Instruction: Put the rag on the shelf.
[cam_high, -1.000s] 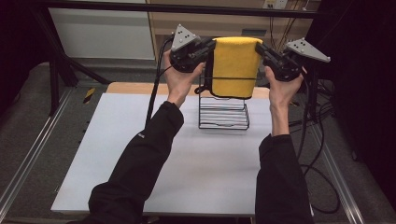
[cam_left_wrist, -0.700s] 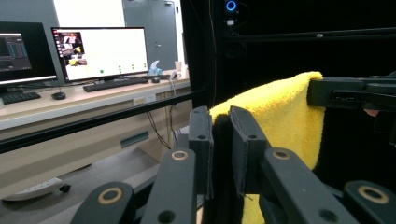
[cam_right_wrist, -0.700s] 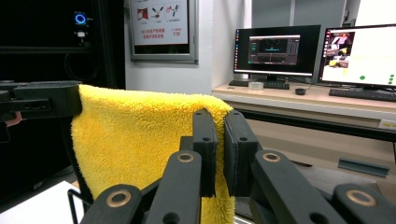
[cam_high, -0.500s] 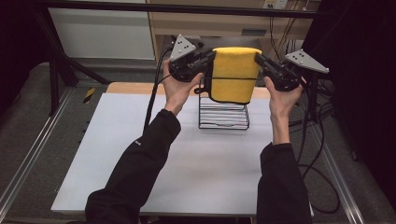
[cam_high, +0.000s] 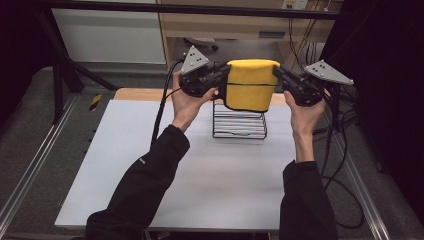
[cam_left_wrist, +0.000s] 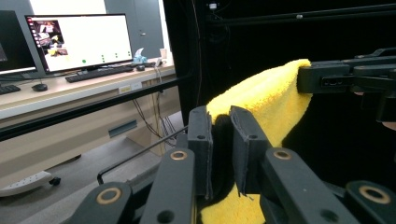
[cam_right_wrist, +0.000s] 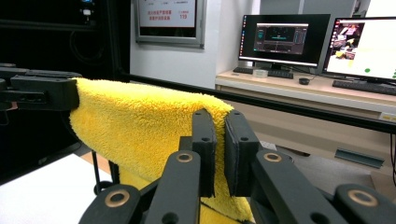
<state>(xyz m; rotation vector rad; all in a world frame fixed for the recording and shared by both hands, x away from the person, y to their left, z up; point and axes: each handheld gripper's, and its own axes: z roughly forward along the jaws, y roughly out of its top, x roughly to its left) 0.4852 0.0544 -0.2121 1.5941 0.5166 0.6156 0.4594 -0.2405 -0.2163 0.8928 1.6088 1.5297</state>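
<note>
High view first: I have the yellow towel (cam_high: 251, 85) stretched between my two grippers, folded over so that it hangs down in a short drape, with a dark edge line running across it partway down. My left gripper (cam_high: 221, 75) has its jaws clamped on the towel's left end and my right gripper (cam_high: 278, 75) is clamped on the right end, both at about the same height, so the top fold runs level. The towel hangs above the black wire rack (cam_high: 239, 121), which stands on the white table (cam_high: 150, 165) near its far edge; the towel's lower hem overlaps the top of the rack in this view, though whether it touches the wires I cannot tell. In the left gripper view my two black jaws are pressed close together with yellow pile squeezed between the pads (the towel (cam_left_wrist: 261, 100) runs away from them to the other gripper (cam_left_wrist: 348, 77), which pinches the far end at the upper right). The right gripper view is the mirror of that: the towel (cam_right_wrist: 140, 126) passes between my jaws, which are closed tight on its edge, and it stretches off to the left, where the left gripper (cam_right_wrist: 44, 93) bites its other end. Behind, desks carry monitors (cam_right_wrist: 280, 37) and keyboards.
</note>
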